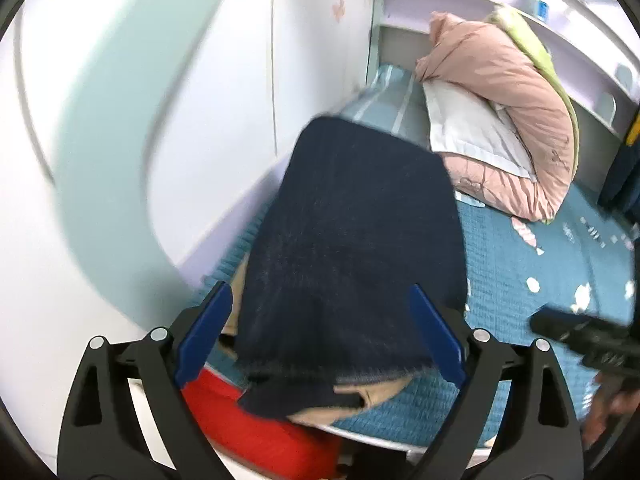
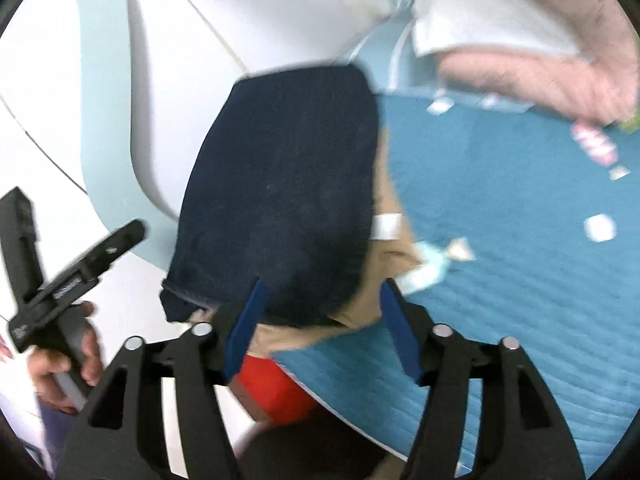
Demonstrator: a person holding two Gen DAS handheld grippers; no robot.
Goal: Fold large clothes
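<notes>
The folded navy garment (image 1: 352,248) lies on the bed (image 1: 540,264), long axis toward the frame's top, directly ahead of both released, empty grippers: left gripper (image 1: 320,332), right gripper (image 2: 324,328).

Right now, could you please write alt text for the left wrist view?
The open left gripper hovers over a folded dark blue garment lying on a tan garment on a teal bedspread. A pink quilt is heaped behind.
</notes>
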